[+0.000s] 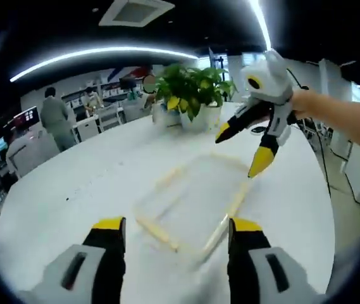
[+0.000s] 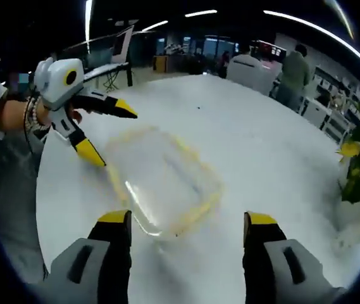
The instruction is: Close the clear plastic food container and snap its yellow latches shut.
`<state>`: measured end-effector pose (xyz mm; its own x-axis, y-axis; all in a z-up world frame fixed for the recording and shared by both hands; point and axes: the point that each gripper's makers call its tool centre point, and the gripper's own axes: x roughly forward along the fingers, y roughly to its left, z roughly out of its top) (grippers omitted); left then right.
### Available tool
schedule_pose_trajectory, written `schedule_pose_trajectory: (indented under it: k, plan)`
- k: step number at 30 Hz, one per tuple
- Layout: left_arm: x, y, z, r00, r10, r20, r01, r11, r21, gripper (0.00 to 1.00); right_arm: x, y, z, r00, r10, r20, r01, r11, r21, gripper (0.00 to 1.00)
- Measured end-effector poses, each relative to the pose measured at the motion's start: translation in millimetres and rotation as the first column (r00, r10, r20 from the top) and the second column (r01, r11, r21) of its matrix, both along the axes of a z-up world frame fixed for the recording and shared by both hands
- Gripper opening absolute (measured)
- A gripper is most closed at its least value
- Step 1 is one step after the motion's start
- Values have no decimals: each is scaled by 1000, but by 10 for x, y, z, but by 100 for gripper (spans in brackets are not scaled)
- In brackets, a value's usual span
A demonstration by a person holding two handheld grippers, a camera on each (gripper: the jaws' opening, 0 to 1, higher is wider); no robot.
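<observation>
Nearest the lens in the left gripper view, my left gripper [image 1: 176, 231] stands with its yellow-tipped jaws spread wide and nothing between them. Just beyond them lies the clear plastic food container [image 1: 195, 202], resting on the white round table [image 1: 78, 183] toward the middle of the tabletop, well in from its edge. In this view its long axis runs away from my left jaws and slants toward the far right, where my right gripper [image 1: 246, 149] hangs at the far corner with jaws parted and empty, one tip close over the container's rim.

In the right gripper view, my right gripper [image 2: 186, 228] is likewise spread and empty, with the container [image 2: 164, 180] directly ahead and my left gripper [image 2: 113, 136] at its far left corner.

The yellow latches [image 1: 157, 231] show as pale strips along the rims; blur hides whether any is snapped down, and whether the lid is fully seated. I judge the two grippers about equally near, one at each end of the long axis, so each would press the latch on its own side. A potted plant [image 1: 189, 95] stands near the table's far edge.
</observation>
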<state>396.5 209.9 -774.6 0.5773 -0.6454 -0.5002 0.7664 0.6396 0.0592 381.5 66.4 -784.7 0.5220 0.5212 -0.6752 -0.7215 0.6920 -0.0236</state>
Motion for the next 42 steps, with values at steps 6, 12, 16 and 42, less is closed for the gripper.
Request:
schedule_pose_trajectory:
  k: [6, 12, 16, 42]
  plan:
    - [78, -26, -177, 999, -34, -3, 35, 994, 100, 69, -78, 99, -251, 999, 25, -33, -27, 998, -50, 64]
    - [70, -68, -200, 999, -36, -18, 37, 995, 95, 64, 17, 120, -248, 999, 38, 23, -37, 997, -75, 51]
    - [33, -31, -315, 996, -75, -54, 84, 981, 173, 50, 38, 143, -262, 995, 75, 65, -66, 989, -131, 40]
    - [195, 903, -321, 997, 51, -51, -37, 971, 234, 38, 199, 983, -247, 984, 170, 50, -161, 976, -147, 31]
